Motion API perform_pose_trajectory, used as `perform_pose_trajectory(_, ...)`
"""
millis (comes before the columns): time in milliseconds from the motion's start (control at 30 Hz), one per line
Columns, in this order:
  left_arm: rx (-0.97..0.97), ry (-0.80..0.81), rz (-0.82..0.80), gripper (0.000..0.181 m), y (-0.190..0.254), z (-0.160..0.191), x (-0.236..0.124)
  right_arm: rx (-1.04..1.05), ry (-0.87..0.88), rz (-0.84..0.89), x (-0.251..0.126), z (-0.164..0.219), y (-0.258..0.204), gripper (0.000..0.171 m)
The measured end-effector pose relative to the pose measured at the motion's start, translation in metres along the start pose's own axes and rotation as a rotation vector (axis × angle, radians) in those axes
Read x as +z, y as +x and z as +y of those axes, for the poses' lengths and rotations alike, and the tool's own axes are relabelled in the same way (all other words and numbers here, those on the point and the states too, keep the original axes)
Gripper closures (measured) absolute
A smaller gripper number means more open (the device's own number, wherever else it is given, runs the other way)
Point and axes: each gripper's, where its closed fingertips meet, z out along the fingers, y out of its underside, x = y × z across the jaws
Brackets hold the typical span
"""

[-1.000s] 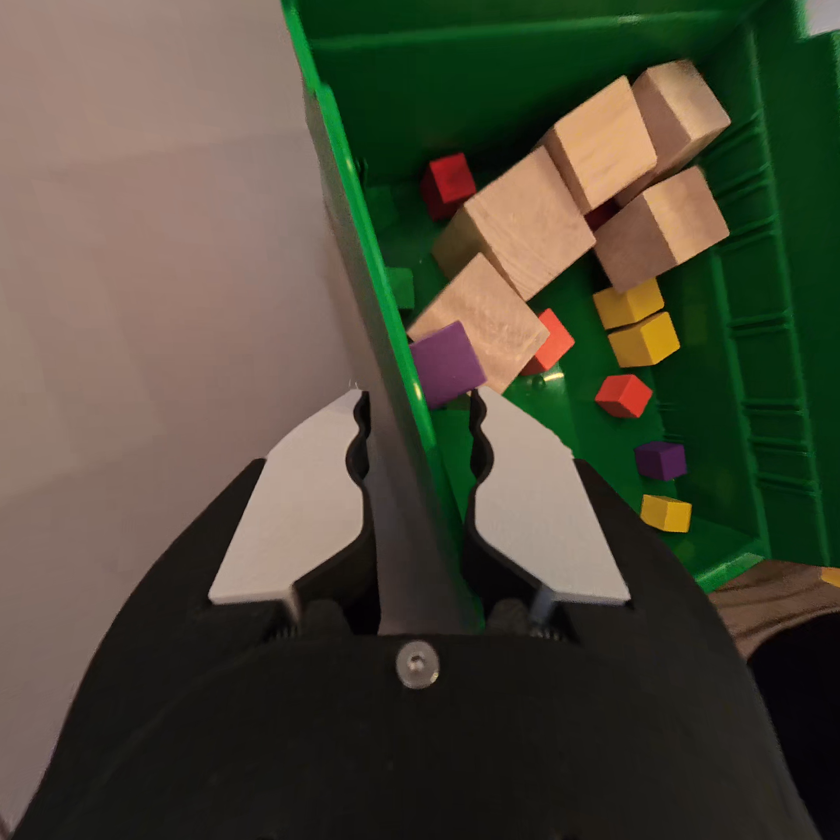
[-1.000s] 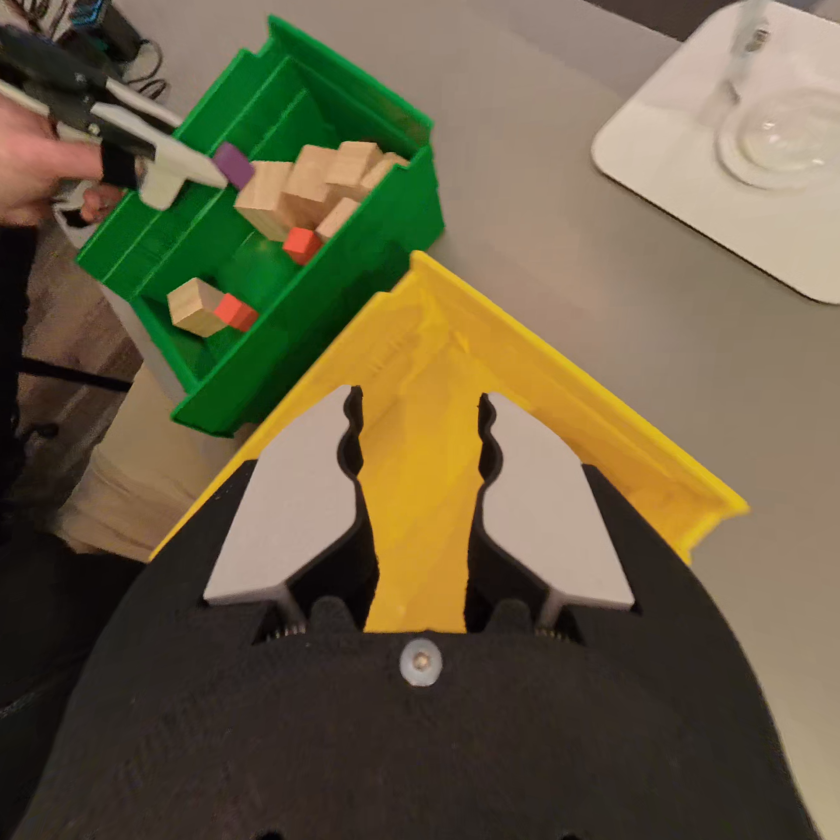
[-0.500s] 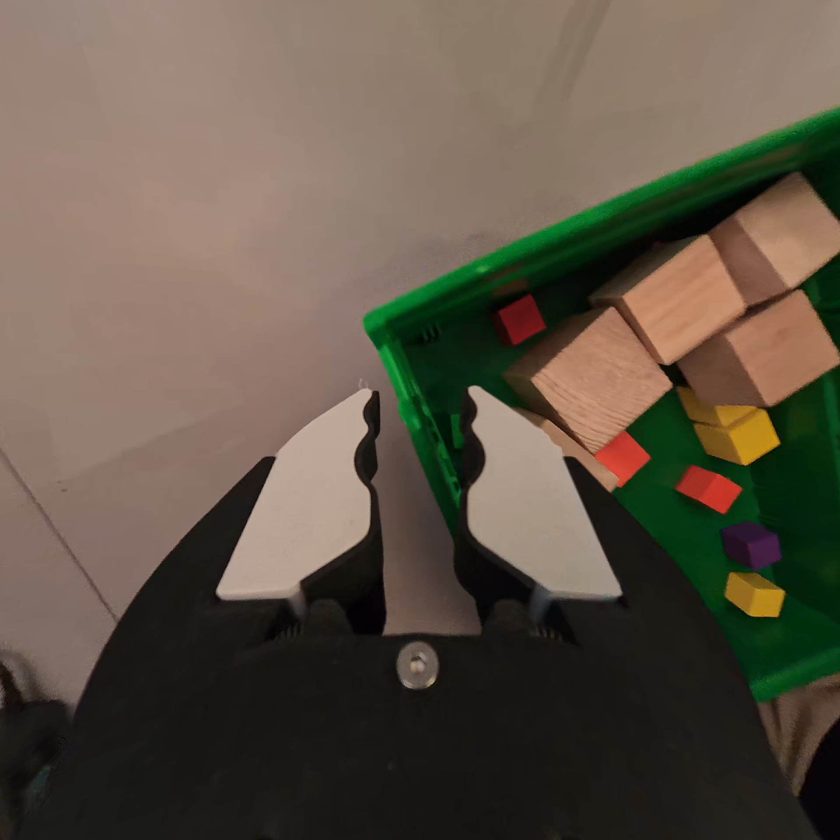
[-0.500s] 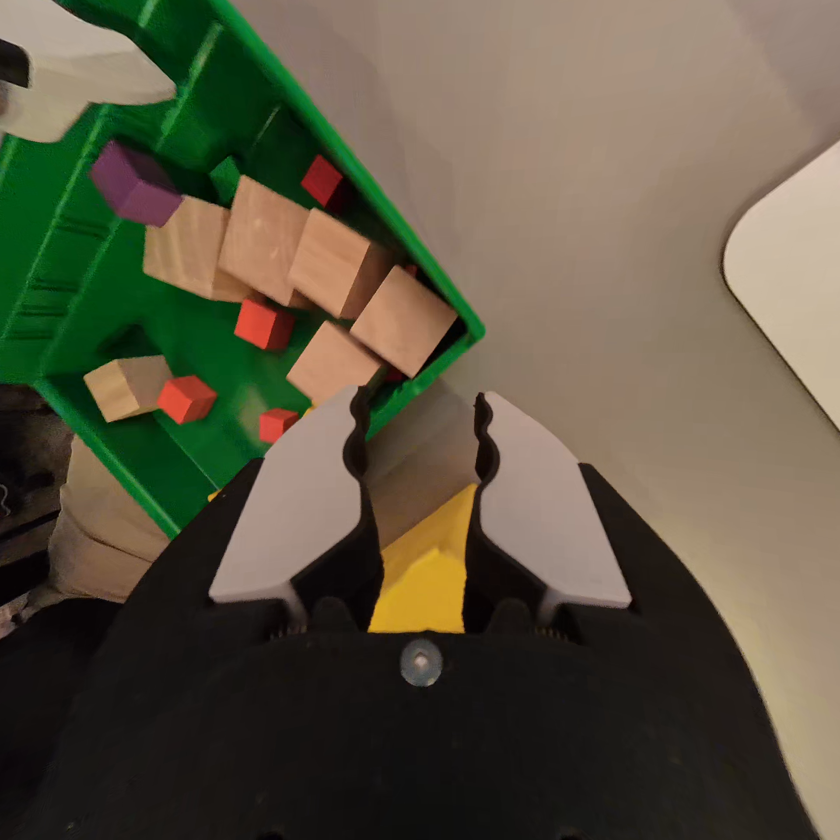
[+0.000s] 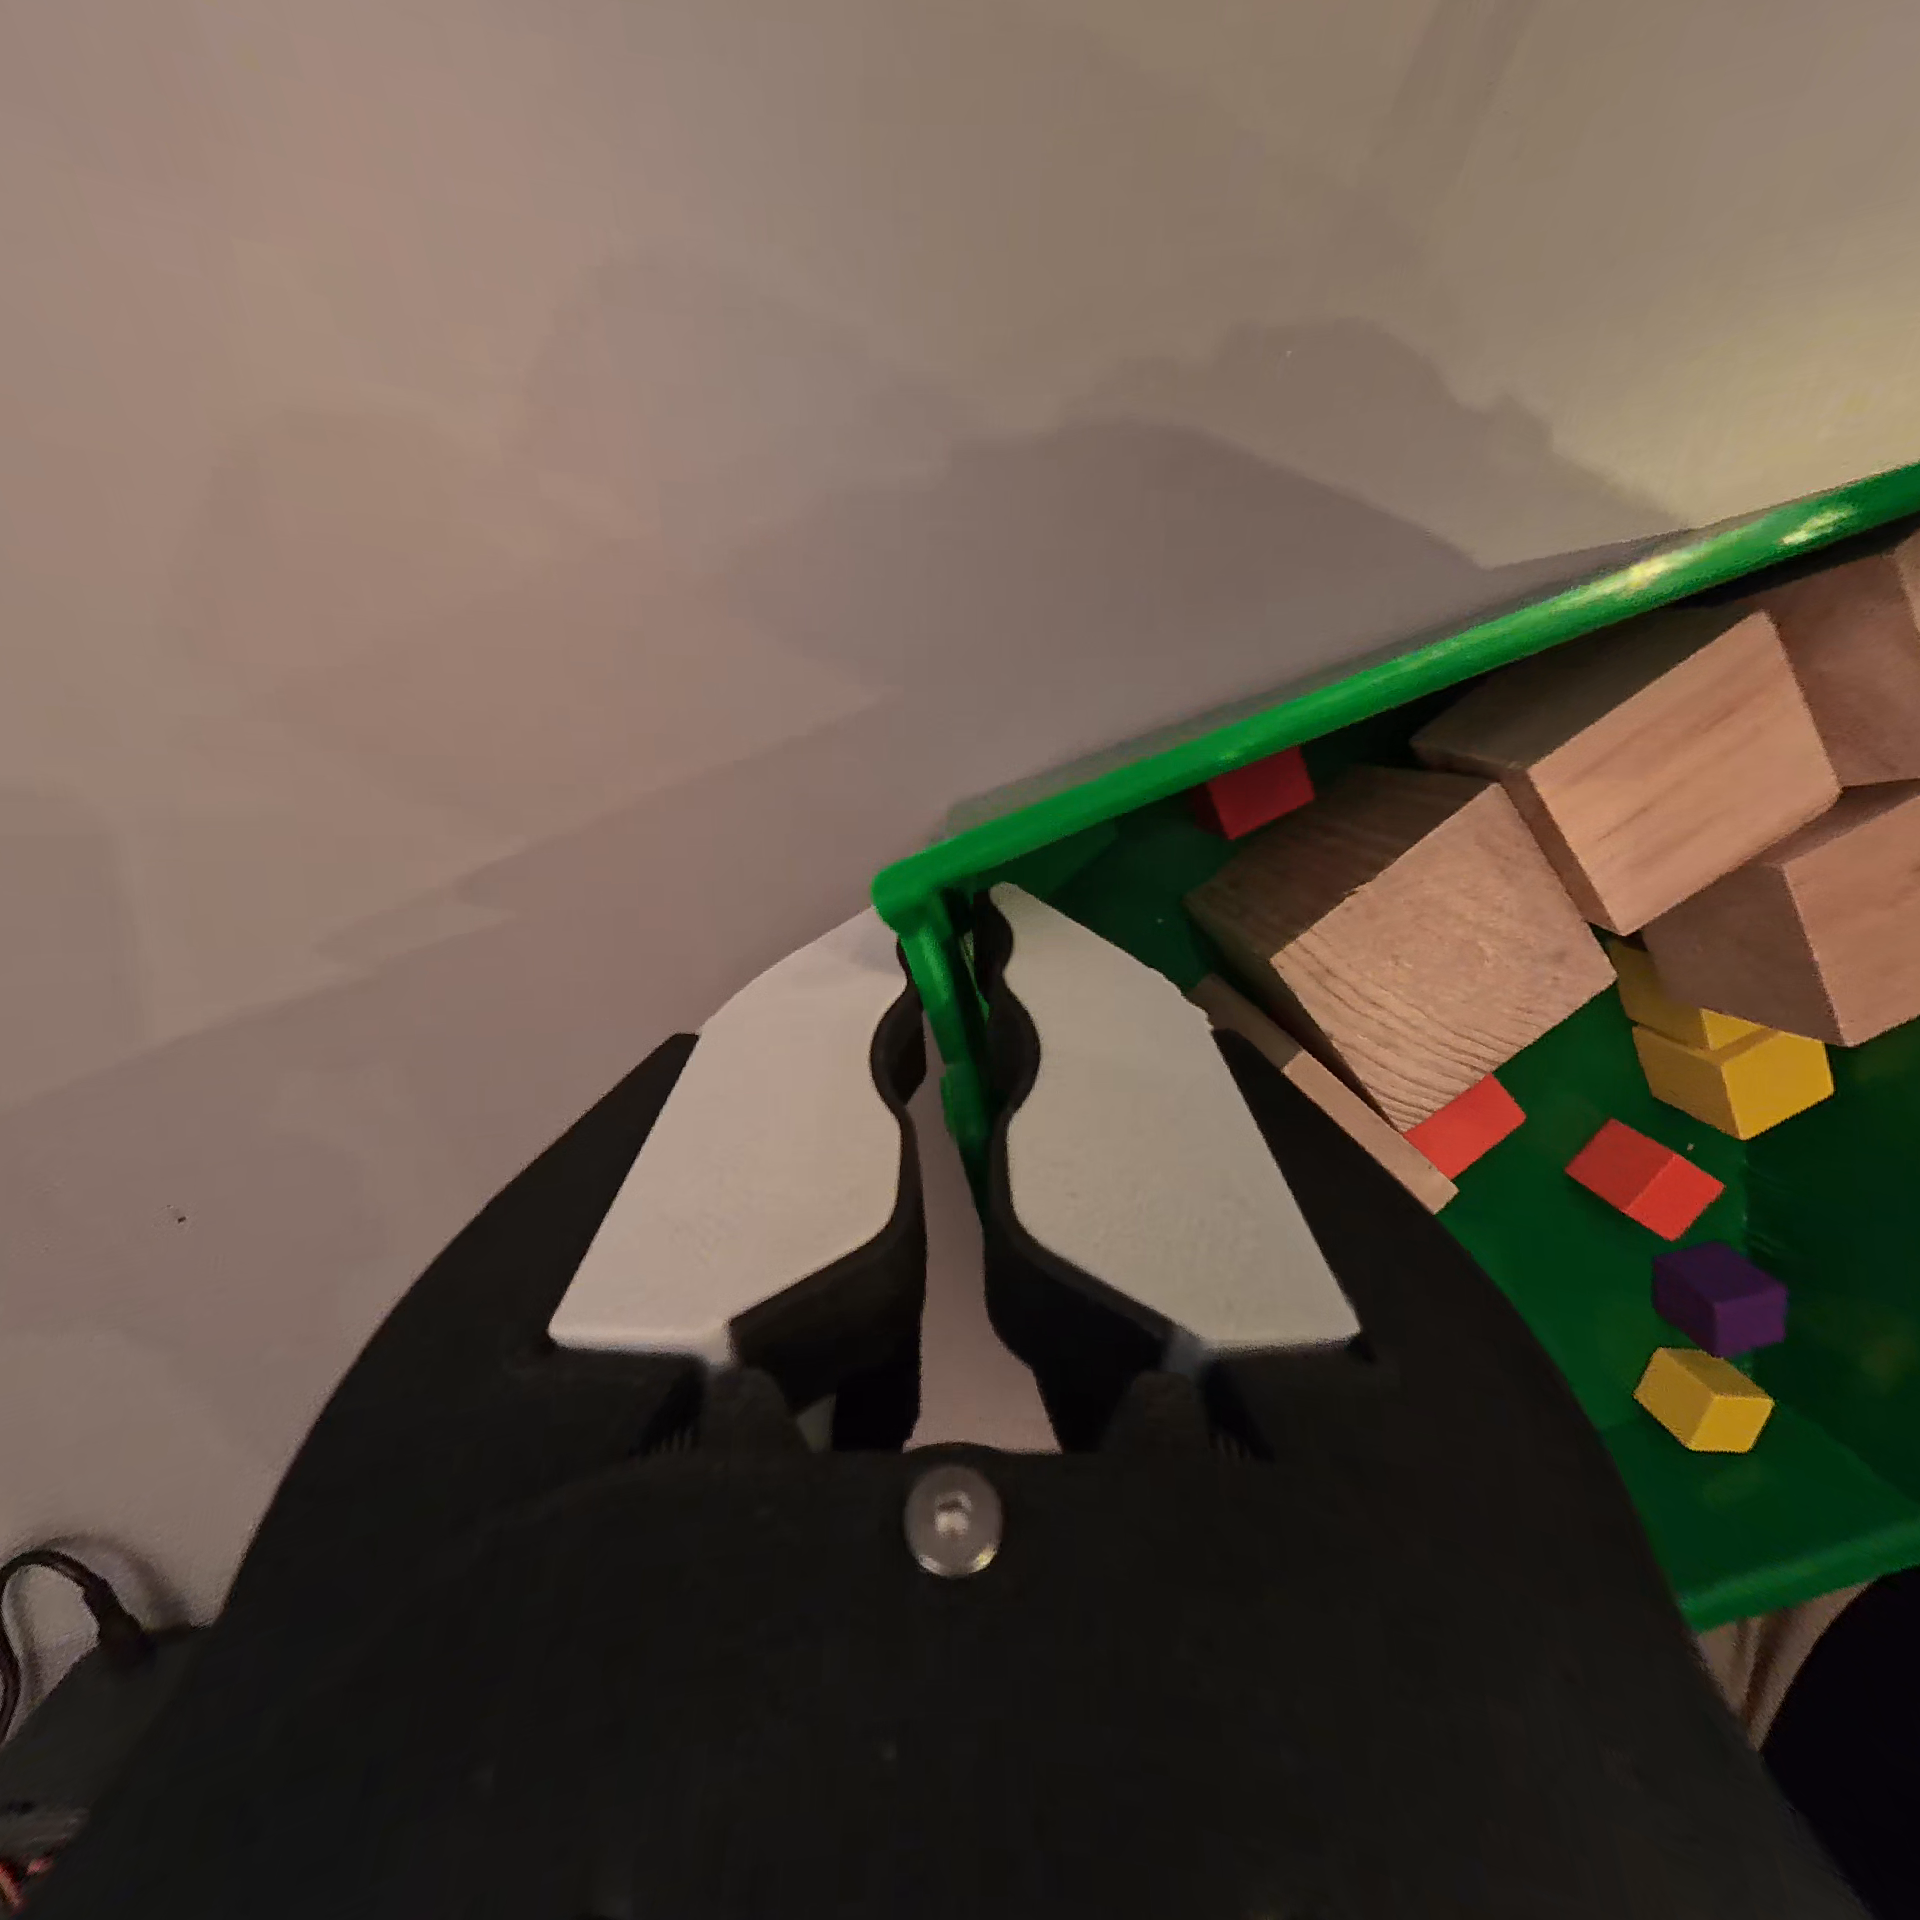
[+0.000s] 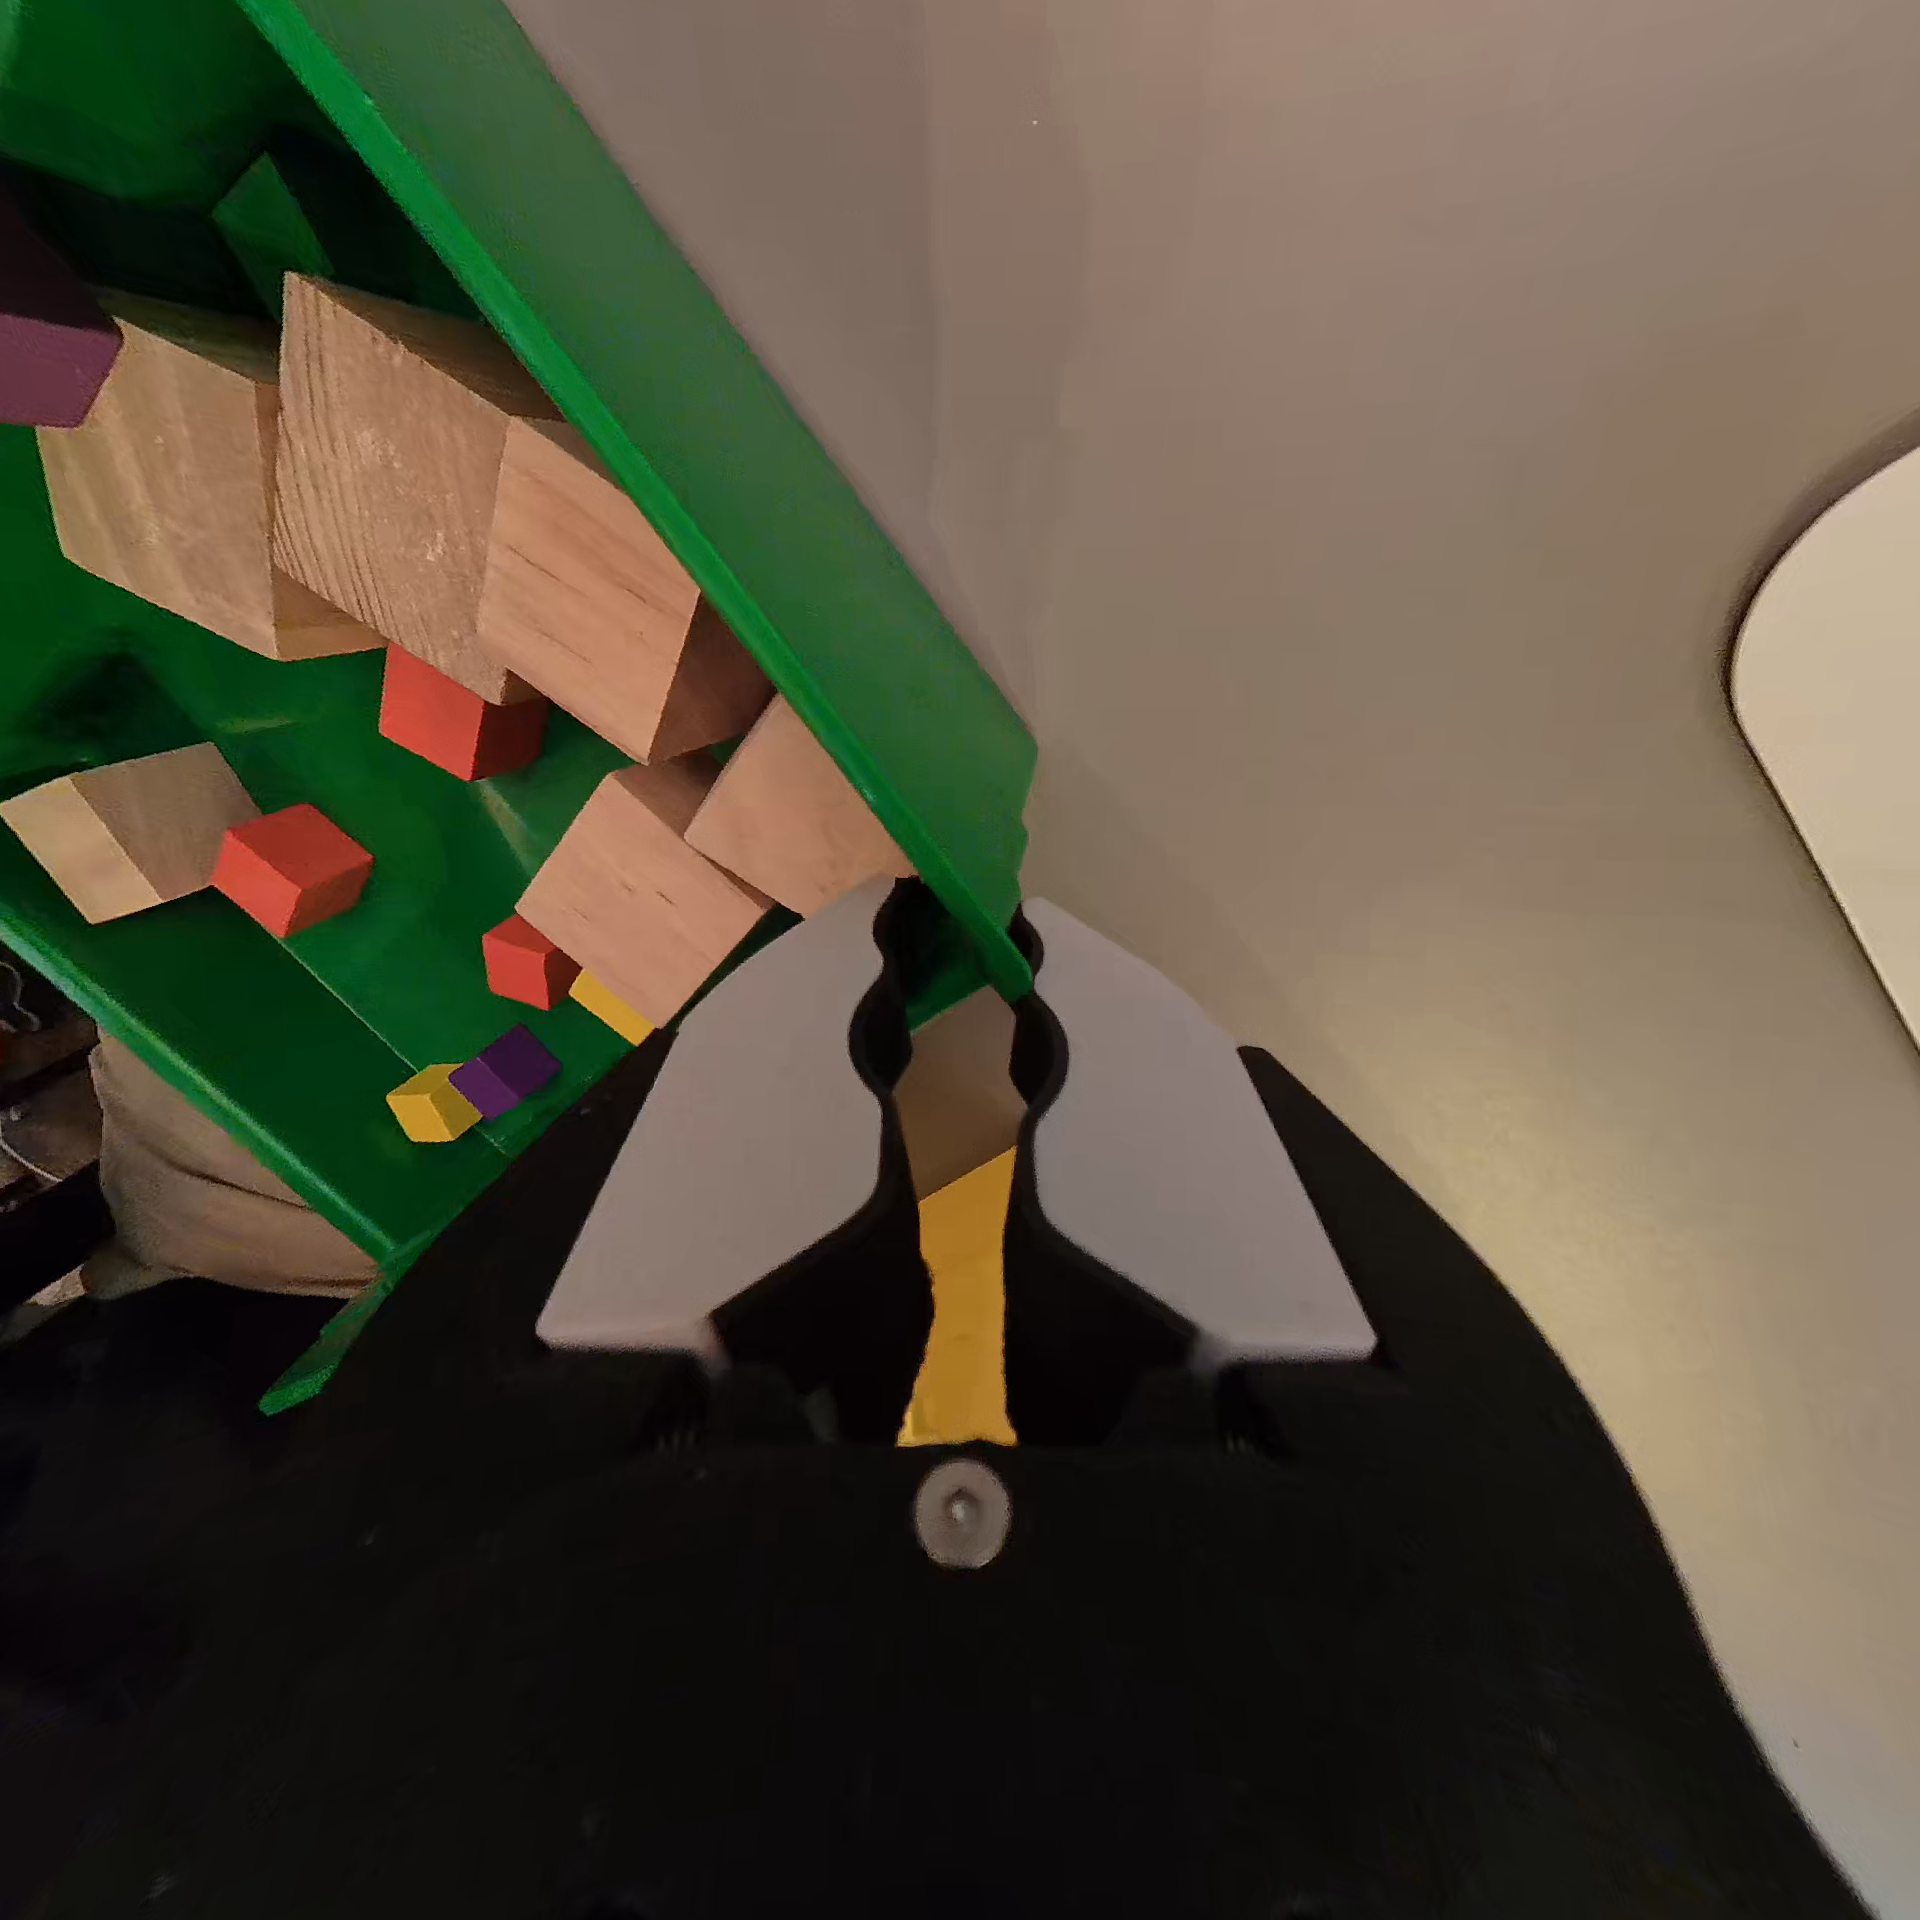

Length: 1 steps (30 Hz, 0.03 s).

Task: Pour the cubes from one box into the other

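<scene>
Cubes fill the green plastic box (image 5: 1299, 717), which stands on the pale grey counter (image 5: 520, 468). In the left wrist view the left hand-held gripper (image 5: 951, 940) pinches the box's near wall just below a corner, one finger outside and one inside, the wall filling the narrow gap between them. Beside the inner finger lie large plain wooden cubes (image 5: 1413, 925) heaped against the box's far wall, with small red cubes (image 5: 1642, 1179), small yellow cubes (image 5: 1730, 1075) and a small purple cube (image 5: 1720, 1299) loose on the green floor.

In the right wrist view the right hand-held gripper (image 6: 961, 935) has its tips astride the end of the green box's long side wall (image 6: 727, 499) at a corner. The jaws are drawn close, but whether they actually press the wall cannot be told. Lower in the gap between the fingers a strip of the yellow plastic box (image 6: 961, 1320) shows, close under the gripper; how it sits cannot be made out. The same wooden, red, yellow and purple cubes lie inside the green box. A white rounded tray (image 6: 1839, 748) edges into view on the counter, well apart from the boxes.
</scene>
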Motion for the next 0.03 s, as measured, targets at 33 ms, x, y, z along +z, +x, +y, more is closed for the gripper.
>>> perform_pose_trajectory(33, -0.002, -0.001, -0.002, 0.176, -0.0002, -0.0007, -0.0006, 0.008, 0.007, -0.016, -0.0004, 0.0000, -0.0005, 0.162)
